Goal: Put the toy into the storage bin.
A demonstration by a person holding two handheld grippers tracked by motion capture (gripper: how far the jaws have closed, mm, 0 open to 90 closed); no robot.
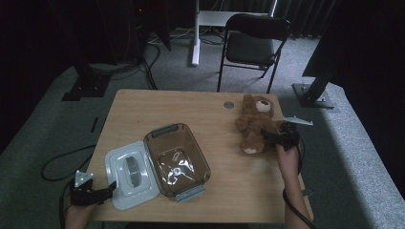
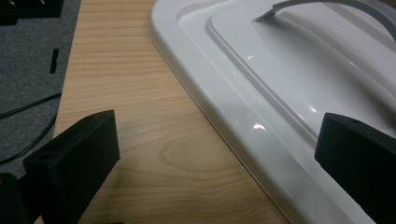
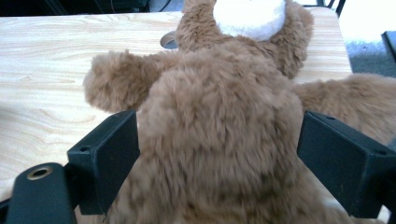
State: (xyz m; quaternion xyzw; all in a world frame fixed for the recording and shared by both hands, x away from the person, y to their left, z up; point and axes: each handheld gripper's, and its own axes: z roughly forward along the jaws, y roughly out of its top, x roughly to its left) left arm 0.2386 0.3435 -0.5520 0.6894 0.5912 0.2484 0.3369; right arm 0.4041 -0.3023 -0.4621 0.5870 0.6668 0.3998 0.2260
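teddy bear (image 3: 219, 116) legs perhaps cropped, lid (image 2: 280, 93) cut off

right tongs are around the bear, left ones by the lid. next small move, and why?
Probably close the right tongs on the teddy bear. Their jaws stand open on either side of its body, apparently not yet squeezing the fur, so a lift now would likely leave it on the table. The clear container sits open, its white lid beside it; the left tongs hang open at the lid's edge.

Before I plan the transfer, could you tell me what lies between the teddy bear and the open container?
Bare wooden tabletop: in the high view nothing lies between the teddy bear and the clear container.
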